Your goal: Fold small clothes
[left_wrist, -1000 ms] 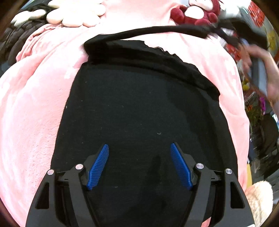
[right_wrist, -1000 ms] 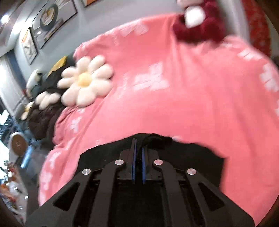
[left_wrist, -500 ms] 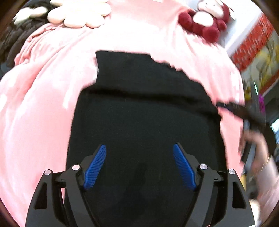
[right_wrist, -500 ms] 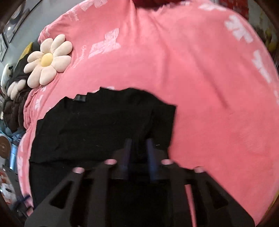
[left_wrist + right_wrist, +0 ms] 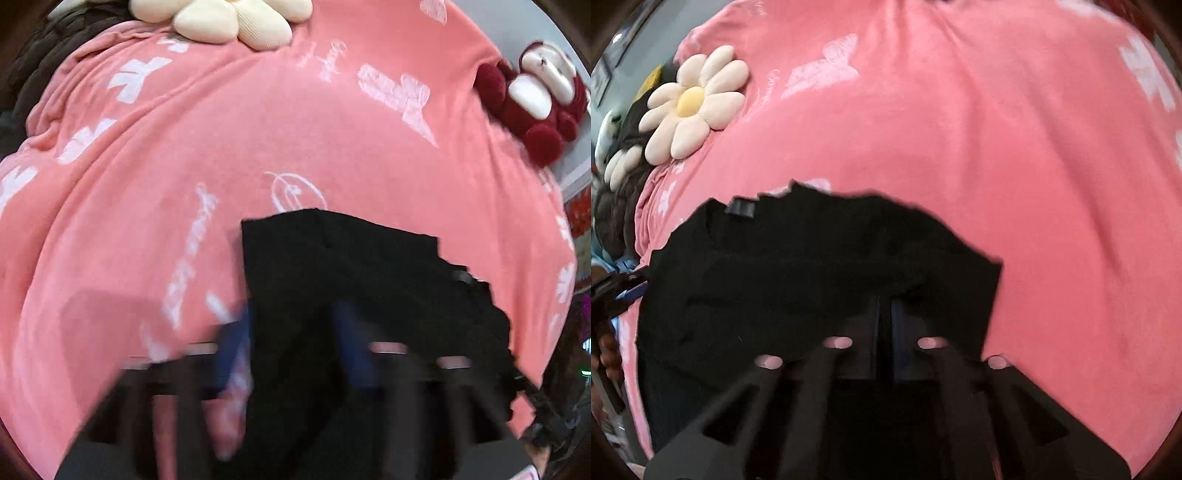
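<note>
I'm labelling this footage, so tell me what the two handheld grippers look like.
Both are matte black plastic with angular, triangular cut-out frames and round silver screw heads. The right gripper has two narrow fingers lined in dark blue. The left gripper, blurred, shows blue fingers and the same silver screws.

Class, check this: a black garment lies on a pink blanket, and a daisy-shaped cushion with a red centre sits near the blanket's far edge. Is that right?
Not quite. The right wrist view shows the daisy cushion has a yellow centre, not red. The rest holds: the black garment lies on the pink blanket, and the cushion sits near its far edge.
</note>
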Demonstrator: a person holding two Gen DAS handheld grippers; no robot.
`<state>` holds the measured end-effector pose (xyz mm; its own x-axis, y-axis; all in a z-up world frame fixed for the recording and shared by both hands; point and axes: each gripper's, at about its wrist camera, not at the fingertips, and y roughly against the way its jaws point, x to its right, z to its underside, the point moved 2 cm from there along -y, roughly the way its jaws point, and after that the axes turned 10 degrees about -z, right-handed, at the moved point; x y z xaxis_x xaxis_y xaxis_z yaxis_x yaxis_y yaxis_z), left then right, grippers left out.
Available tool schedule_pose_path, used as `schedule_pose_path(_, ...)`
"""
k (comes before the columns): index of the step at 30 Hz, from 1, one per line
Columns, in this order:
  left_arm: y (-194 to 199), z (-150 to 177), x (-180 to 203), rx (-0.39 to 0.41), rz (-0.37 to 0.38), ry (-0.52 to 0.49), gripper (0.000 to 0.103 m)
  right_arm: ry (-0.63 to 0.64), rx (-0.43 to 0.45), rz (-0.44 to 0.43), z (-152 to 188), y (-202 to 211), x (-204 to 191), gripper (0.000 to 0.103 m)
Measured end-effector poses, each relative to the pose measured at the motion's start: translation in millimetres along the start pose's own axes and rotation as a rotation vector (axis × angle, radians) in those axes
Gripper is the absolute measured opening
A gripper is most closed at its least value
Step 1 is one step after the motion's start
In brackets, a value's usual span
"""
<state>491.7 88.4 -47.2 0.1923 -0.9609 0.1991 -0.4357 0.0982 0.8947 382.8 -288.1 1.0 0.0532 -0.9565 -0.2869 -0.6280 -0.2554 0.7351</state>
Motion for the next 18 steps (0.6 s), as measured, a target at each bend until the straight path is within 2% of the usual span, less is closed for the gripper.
schedule_pose_path(2,-2,-5,6,0.046,-0.046,-0.045,0.019,-0.023,0.062,0.006,-5,9,7,0.004)
schedule_pose_path(3,-5,-9,7,0.064,-0.081,-0.066,0.019,-0.030,0.047,0.025,-4,4,13,0.004)
schedule_pose_path(4,-11,-12,5,0.056,-0.117,-0.078,0.023,-0.042,-0.001,0.055,0,-6,23,0.011)
schedule_pose_path(5,-15,-14,2,0.049,-0.132,-0.074,0.027,-0.065,-0.046,0.079,6,-13,31,0.011)
schedule_pose_path(7,-10,-15,-5,0.050,-0.115,-0.053,0.028,-0.136,-0.032,0.050,20,0,43,0.011)
schedule_pose_path(9,2,-10,-8,0.047,-0.098,-0.046,0.038,-0.163,0.008,0.029,39,31,44,0.017)
schedule_pose_path(10,16,2,-14,0.042,-0.058,-0.040,0.054,-0.175,0.024,0.023,53,49,43,0.037)
schedule_pose_path(11,24,13,-19,0.047,-0.036,-0.037,0.063,-0.178,0.042,0.013,70,69,39,0.057)
schedule_pose_path(12,40,33,-26,0.057,-0.017,-0.039,0.064,-0.173,0.049,0.017,85,83,35,0.061)
schedule_pose_path(14,58,69,-35,0.044,-0.006,-0.065,0.066,-0.172,0.014,0.045,126,112,27,0.061)
schedule_pose_path(18,88,161,-57,-0.037,-0.007,-0.093,0.066,-0.228,-0.078,0.077,207,149,13,0.062)
